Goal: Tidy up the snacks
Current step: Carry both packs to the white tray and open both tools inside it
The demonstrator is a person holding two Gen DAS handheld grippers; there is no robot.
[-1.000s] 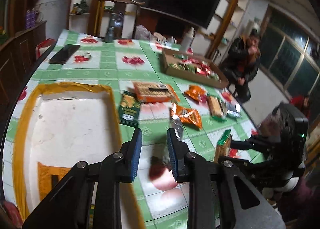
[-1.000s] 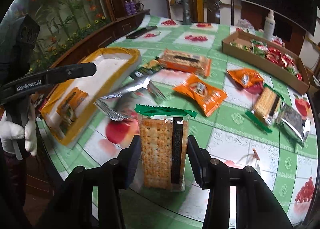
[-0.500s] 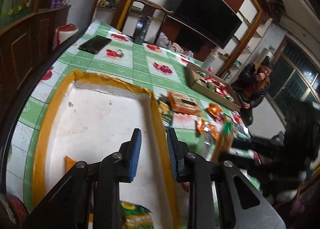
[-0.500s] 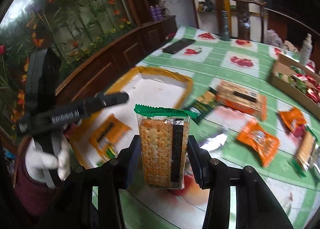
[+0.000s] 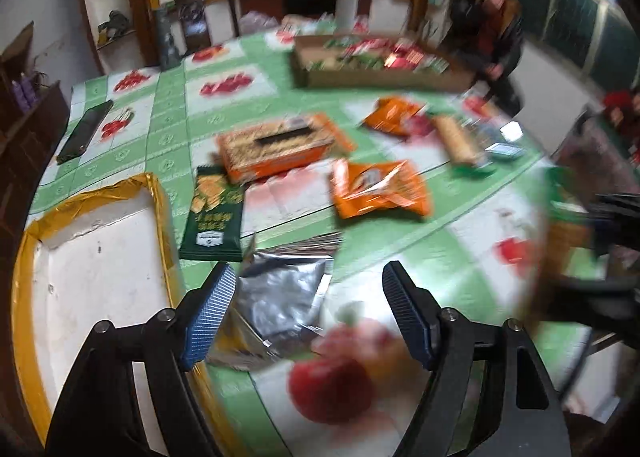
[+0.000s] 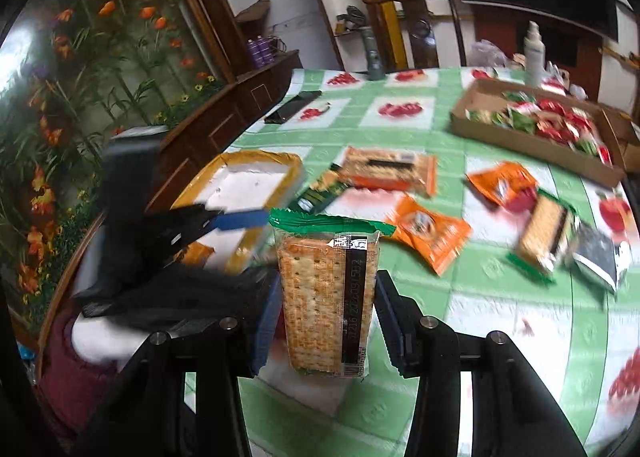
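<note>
My right gripper (image 6: pixel 327 297) is shut on an upright cracker pack (image 6: pixel 320 277) with a green top seal, held above the table's near edge. My left gripper (image 5: pixel 306 277) hangs over a silver foil packet (image 5: pixel 280 293) that lies on the cloth beside a white tray (image 5: pixel 100 297) with a yellow taped rim. Its jaws are opening wide; the packet lies below them, and the pads do not press it. In the right wrist view the left gripper's fingers (image 6: pixel 240 219) reach in front of the tray (image 6: pixel 248 181).
Loose on the green cloth lie a dark green packet (image 5: pixel 214 213), an orange cracker pack (image 5: pixel 276 145) and an orange packet (image 5: pixel 380 189). A cardboard box (image 5: pixel 380 77) of snacks stands at the back, a phone (image 5: pixel 84 131) at the far left. A person (image 5: pixel 488 29) sits beyond the table.
The left gripper swung from over the white tray back to the silver packet beside it, and its jaws spread wide. The right gripper keeps the cracker pack and shifted a little.
</note>
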